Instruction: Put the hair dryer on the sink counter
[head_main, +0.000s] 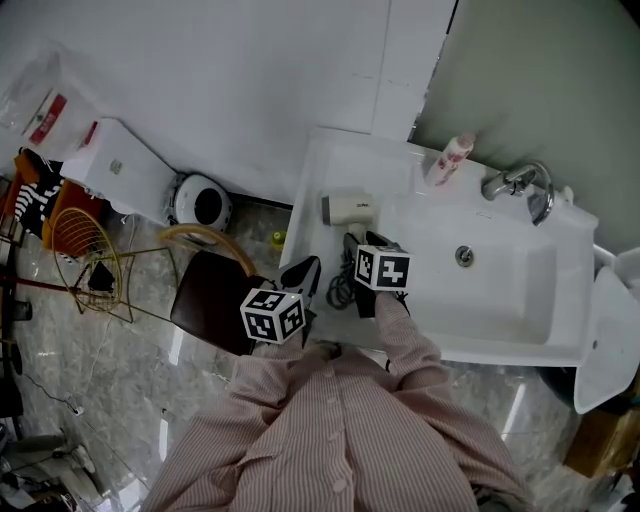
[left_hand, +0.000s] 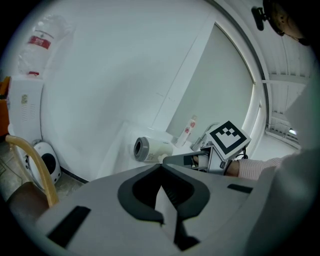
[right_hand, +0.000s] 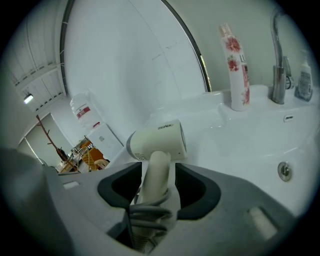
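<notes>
The white hair dryer (head_main: 348, 208) lies on its side on the left part of the white sink counter (head_main: 335, 160), barrel toward the wall. In the right gripper view its handle (right_hand: 155, 172) runs between my right gripper's (right_hand: 156, 172) jaws, which stand open with slim gaps beside it; the coiled cord (right_hand: 147, 212) sits deeper in the jaws. From the head view my right gripper (head_main: 365, 245) is at the counter's front. My left gripper (head_main: 305, 272) hovers off the counter's front left corner, shut and empty. The left gripper view shows the dryer (left_hand: 152, 149) beyond its tips (left_hand: 161, 167).
The basin (head_main: 500, 290) fills the counter's right side, with a chrome faucet (head_main: 520, 182) and a flowered bottle (head_main: 450, 160) behind it. The dark cord (head_main: 340, 290) loops at the front edge. A dark chair (head_main: 210, 300) stands left of the sink, and a wire rack (head_main: 85, 245) further left.
</notes>
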